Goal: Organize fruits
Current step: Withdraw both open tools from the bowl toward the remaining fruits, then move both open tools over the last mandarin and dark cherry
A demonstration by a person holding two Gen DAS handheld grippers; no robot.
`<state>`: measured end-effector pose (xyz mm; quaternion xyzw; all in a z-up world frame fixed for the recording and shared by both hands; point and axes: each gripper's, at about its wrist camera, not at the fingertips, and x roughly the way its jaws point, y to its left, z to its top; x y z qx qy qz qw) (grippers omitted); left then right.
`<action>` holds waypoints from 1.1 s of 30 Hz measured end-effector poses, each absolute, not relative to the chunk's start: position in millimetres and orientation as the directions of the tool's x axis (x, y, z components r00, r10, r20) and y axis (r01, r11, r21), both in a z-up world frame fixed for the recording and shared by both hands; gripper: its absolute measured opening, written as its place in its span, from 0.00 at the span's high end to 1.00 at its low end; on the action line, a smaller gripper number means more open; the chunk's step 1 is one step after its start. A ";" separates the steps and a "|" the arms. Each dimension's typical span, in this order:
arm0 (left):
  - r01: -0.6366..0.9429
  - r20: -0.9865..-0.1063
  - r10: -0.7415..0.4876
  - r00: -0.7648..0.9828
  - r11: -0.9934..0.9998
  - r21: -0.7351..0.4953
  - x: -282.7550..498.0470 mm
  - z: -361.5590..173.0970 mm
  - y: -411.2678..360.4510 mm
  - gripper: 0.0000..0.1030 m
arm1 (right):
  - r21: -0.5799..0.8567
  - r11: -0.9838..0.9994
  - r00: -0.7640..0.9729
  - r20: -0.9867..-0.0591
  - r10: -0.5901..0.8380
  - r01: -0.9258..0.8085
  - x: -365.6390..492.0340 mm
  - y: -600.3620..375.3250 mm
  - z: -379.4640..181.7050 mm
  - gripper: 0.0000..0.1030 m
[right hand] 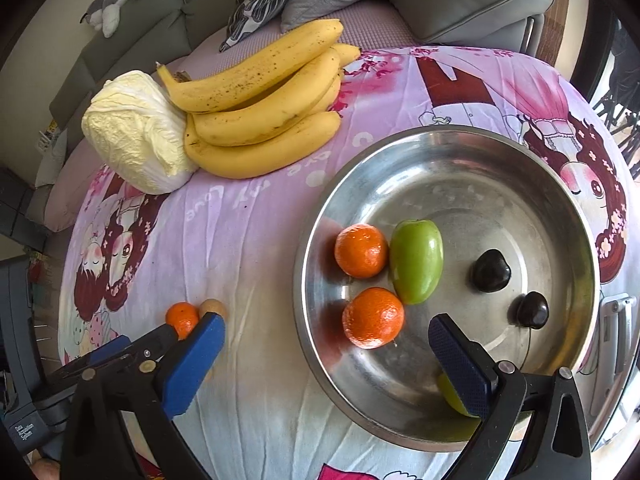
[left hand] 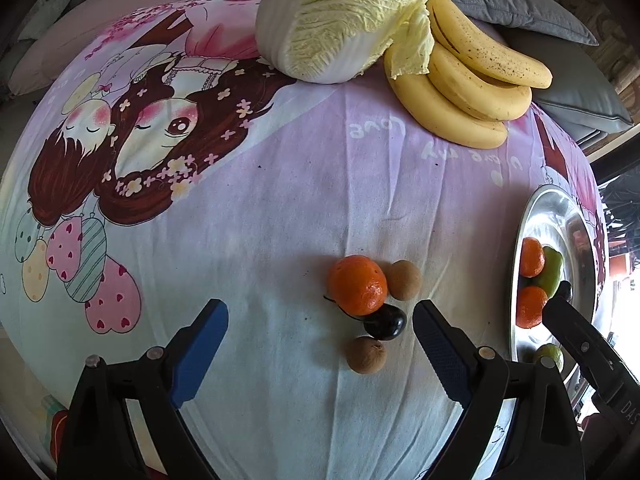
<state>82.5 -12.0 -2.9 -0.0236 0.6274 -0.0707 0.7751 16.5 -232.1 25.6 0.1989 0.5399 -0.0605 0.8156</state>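
"Love" on the tablecloth (left hand: 376,126) (upside down, partly legible)

Both tools same build: left gripper (left hand: 320,326) and right gripper (right hand: 326,344) have black plastic arms w/ triangular cut-outs, silver round screws (left hand: 155,353) at the pivots, blue finger pads (right hand: 462,364) w/ fine dotted grip texture. White lettering on left unit's body (right hand: 23,433).

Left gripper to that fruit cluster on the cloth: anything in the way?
Nothing visible. The left gripper hangs open above the cluster with only bare tablecloth around it. The fruits do touch: the tangerine leans on the dark cherry and a longan; the second longan sits nearest.
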 end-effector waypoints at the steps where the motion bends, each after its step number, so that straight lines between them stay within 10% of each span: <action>1: 0.077 -0.970 -0.134 0.204 0.990 -0.121 81.7 -2.0 -6.9 0.09 | 0.265 0.916 0.408 -0.904 0.127 0.301 18.2 -227.2 25.5 0.00; 33: -0.037 -0.967 -0.174 0.188 0.982 -0.184 98.3 -2.1 113.8 0.09 | 0.297 0.942 0.325 -0.916 0.235 0.159 52.5 -152.7 -3.5 0.00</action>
